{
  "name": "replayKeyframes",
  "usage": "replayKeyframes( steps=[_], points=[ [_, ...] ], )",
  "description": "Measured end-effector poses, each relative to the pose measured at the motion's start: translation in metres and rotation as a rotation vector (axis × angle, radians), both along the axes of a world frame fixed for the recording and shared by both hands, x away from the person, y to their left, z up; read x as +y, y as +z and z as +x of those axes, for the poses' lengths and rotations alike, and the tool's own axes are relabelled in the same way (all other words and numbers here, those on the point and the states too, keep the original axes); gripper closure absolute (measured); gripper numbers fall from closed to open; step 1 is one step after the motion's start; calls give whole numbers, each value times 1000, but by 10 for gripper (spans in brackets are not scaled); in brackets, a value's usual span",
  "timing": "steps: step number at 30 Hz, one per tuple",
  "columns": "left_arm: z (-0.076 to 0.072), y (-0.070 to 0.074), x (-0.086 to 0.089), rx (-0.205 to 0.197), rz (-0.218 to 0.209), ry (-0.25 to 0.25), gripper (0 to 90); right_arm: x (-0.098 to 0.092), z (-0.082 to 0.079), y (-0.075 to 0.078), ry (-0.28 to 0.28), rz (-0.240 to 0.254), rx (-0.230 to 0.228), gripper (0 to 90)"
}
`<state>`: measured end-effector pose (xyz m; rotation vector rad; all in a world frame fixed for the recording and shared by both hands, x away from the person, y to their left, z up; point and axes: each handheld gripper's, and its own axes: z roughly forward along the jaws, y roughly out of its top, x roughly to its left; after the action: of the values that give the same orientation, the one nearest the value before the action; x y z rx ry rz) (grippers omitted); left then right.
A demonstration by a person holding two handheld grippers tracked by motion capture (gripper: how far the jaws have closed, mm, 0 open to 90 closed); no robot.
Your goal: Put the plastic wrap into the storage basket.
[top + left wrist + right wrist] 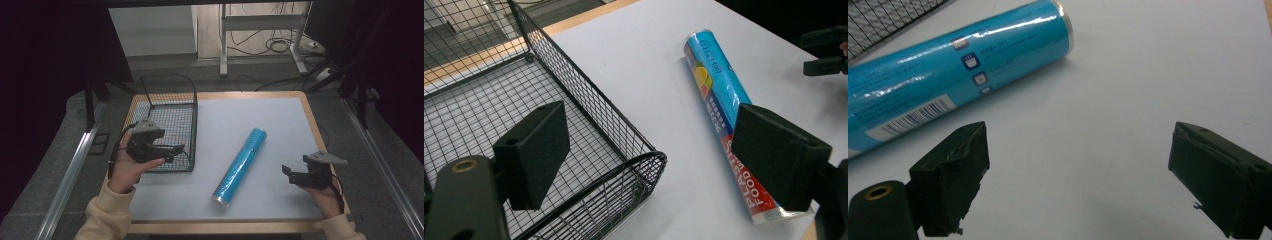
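At lower left, the left gripper (172,148) hangs jaws apart over the basket (170,102); right gripper (289,172) (lower right) spread, empty, near the roll (241,165).

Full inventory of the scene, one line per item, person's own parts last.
roll of plastic food wrap: 1, blue, lying diagonally mid-mat
wire basket: 1, black, empty, left side of mat
mat: 1, white, covering tabletop
table: 1, wooden edge around mat
left gripper: 1, black, open, over basket's near corner
right gripper: 1, black, open, right of roll, pointing at it
hands: 2, cream sleeves, at near edge
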<state>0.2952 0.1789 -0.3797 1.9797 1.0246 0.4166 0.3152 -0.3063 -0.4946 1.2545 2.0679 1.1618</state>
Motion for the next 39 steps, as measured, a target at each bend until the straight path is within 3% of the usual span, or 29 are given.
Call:
replayKeyframes(
  steps=[24, 39],
  points=[
    [0, -1, -7, 12, 7, 5, 157, 5, -3, -6, 35, -59, -11, 116],
    [-2, 0, -40, 21, 23, -84, 155, 4, -2, -7, 25, -54, 0, 129]
  ],
)
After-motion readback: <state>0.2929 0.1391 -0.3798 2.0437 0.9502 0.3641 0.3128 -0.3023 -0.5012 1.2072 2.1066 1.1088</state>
